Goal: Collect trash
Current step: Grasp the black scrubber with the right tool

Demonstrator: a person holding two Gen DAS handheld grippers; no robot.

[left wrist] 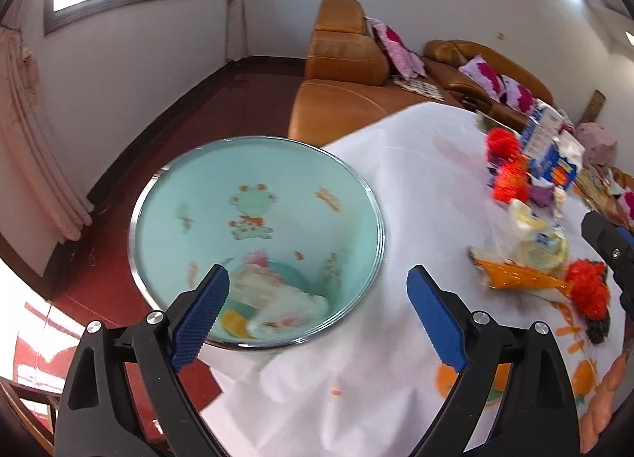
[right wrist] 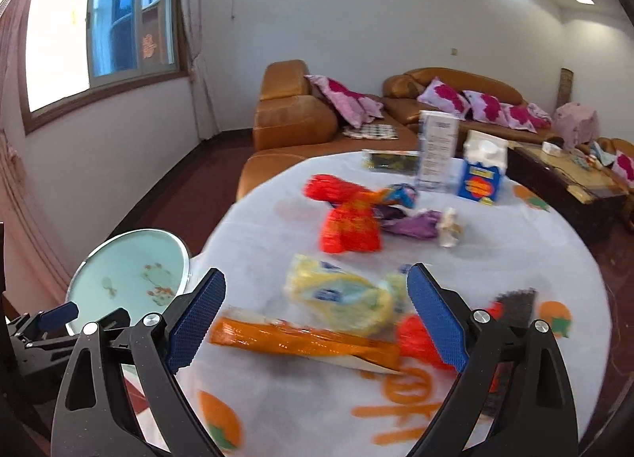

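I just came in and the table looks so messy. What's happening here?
Someone is clearing trash off the round table with the white cloth, using a gripper tool in each hand. The left gripper and the right gripper are both open and hold nothing. Some crumpled wrappers already lie in the pale green metal-rimmed bin beside the table. An orange plastic packet, a yellow crumpled wrapper and a blue and white carton are among the things left on the cloth.

You can read no text here: the print on the white carton (right wrist: 438, 152) and the blue carton (right wrist: 481, 179) at twelve o'clock is blurred.
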